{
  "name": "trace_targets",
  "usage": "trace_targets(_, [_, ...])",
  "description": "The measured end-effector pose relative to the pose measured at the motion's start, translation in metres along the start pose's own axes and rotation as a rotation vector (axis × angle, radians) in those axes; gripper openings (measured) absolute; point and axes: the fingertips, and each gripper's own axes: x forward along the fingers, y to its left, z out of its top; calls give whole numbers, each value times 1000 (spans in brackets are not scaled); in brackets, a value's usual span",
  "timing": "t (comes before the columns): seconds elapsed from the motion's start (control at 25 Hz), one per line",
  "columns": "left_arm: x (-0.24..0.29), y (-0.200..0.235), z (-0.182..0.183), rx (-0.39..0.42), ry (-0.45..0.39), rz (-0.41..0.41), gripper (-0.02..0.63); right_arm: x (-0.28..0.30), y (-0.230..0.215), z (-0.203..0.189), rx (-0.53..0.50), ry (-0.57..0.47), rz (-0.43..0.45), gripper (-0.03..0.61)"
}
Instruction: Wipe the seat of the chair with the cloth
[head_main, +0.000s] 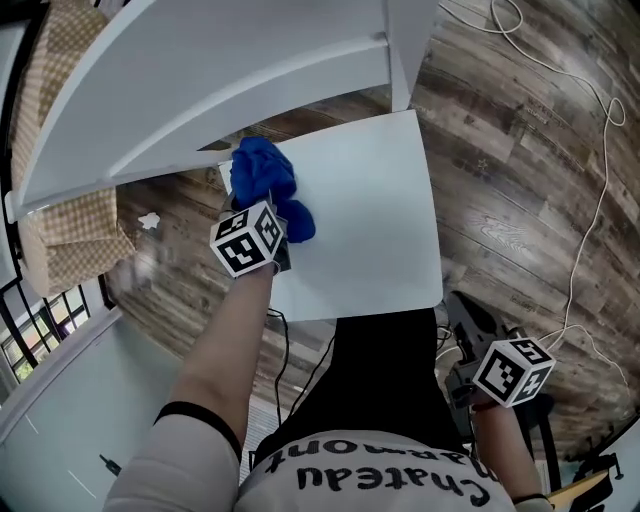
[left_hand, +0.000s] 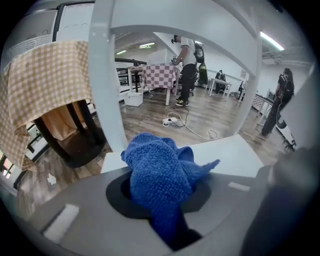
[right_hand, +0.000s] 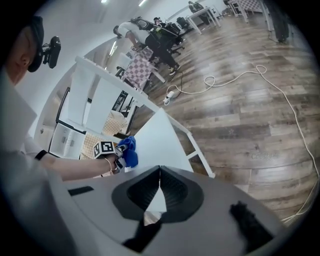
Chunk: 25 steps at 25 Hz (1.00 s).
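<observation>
The left gripper (head_main: 266, 216) is clamped on the blue cloth (head_main: 262, 176). In the left gripper view a bunched fold of terry fills the gap between the jaws and spills forward over them, so the jaw tips themselves are buried and cannot be seen. From the head view the marker cube covers most of that gripper, and only the cloth shows ahead of it. The cloth sits at the far left corner of the white chair seat (head_main: 375, 225), close under the chair back (head_main: 200, 85). It seems to rest on the seat, though how firmly it presses is hard to judge. The near edge of the seat is hidden behind the person's dark clothing, and the chair's legs are out of sight in the head view. The top of the chair back is cut off by the frame. The right gripper (right_hand: 159, 176) is held low at the person's right side, off the chair and above the wooden floor (head_main: 520, 150). Its jaws meet at the tips with nothing between them, and only a sliver of the pale seat beyond shows through the wedge behind the tips. A checked tablecloth (head_main: 65, 225) hangs at the left, partly cut off, and a pale cable (head_main: 592, 200) trails across the floor. Distant people (left_hand: 187, 62) stand in the room, too small to make out further.
</observation>
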Motion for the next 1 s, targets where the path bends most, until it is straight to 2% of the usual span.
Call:
trace_targets(0.12, [10, -43, 12, 42, -24, -97, 74, -7, -6, -2, 37, -36, -6, 15])
trace_targets(0.2, [16, -75, 18, 77, -36, -132, 75, -12, -10, -3, 58, -62, -9, 15])
trace_targets(0.44, [24, -153, 27, 46, -45, -211, 75, -36, -28, -11, 148, -145, -42, 15])
trace_targets(0.76, [27, -256, 25, 84, -4, -423, 89, -65, -54, -31, 244, -227, -96, 15])
trace_targets(0.84, [19, -272, 23, 58, 0, -480, 89, -69, -55, -37, 248, -230, -98, 15])
trace_targets(0.92, [7, -279, 23, -5, -13, -527, 89, -69, -52, -40, 241, -219, -96, 15])
trace_targets(1.0, [-5, -270, 17, -29, -21, -537, 89, -64, -44, -39, 222, -201, -85, 15])
